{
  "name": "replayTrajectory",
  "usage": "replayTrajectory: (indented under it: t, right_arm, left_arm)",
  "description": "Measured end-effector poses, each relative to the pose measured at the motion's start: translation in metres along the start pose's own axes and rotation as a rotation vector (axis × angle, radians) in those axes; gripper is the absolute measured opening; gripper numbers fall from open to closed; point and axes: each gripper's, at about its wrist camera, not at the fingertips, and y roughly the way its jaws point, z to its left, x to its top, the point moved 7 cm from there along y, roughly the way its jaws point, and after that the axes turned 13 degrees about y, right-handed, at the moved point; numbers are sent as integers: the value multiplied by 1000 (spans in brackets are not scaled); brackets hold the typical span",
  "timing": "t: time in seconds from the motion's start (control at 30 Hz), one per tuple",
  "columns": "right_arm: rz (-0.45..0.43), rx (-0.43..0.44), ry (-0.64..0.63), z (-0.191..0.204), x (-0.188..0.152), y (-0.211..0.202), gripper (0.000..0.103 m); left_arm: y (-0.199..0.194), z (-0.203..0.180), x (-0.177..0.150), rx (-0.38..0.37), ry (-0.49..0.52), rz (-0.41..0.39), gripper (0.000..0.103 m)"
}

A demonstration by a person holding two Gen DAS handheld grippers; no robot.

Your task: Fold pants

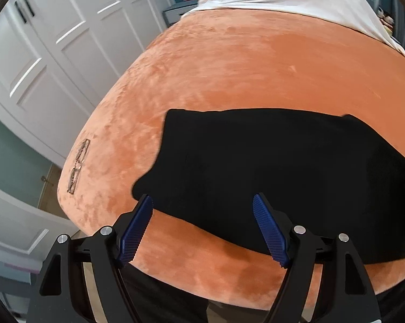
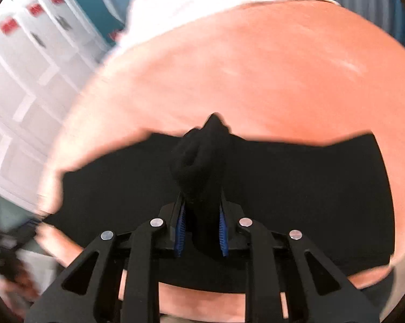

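Right gripper (image 2: pixel 202 202): closest thing to my lens, jaws pinched narrow on a bunched-up wad of the black pants (image 2: pixel 256 188), fabric sticking up out of the tips like a little peak.
Left gripper (image 1: pixel 202 223): spread wide, holding nothing, hovering just over the near-left corner of the pants (image 1: pixel 269 175) with one blue pad by the edge and the other over the cloth.
Where the pants are: lying across the near part of the orange blanket (image 1: pixel 243 67), mostly flat, long way running side to side, close to the bed's front edge.
Risk 1, lopsided lift: I only have one side gripped, so if I pull with the right before the left bites, I'd guess the whole thing drags and skews instead of folding.
Risk 2, grabbing too much: that wad looks thick, so maybe I've got both layers or just a random pinch, and the fold line could come out crooked.
Risk 3, blanket snag: plush cover is right under the left pads, so closing too low could catch blanket along with the pants.
Risk 4, sliding off: cloth sits near the front edge, and a tug toward me could pull it over.
Glasses (image 1: pixel 77 165): sitting on the blanket off to the left, apart from the pants, but a wide swing or dragged blanket could knock them.
Blur: right view is smeary, so can't judge the grip depth well.
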Motion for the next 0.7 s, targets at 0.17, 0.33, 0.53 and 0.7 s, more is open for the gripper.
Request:
replayTrajectory:
  t: [0.17, 0.33, 0.53, 0.7]
  right_arm:
    - [232, -171, -240, 15, -55, 105, 29]
    - [148, -4, -94, 25, -43, 62, 39]
    - [59, -127, 120, -71, -1, 29, 33]
    - [45, -275, 332, -200, 6, 18, 2]
  left_arm:
    - [10, 16, -3, -18, -35, 37, 74]
    - [13, 24, 8, -38, 3, 21, 75]
    - [65, -9, 52, -62, 26, 15, 76]
    - [133, -6, 42, -9, -31, 141, 89]
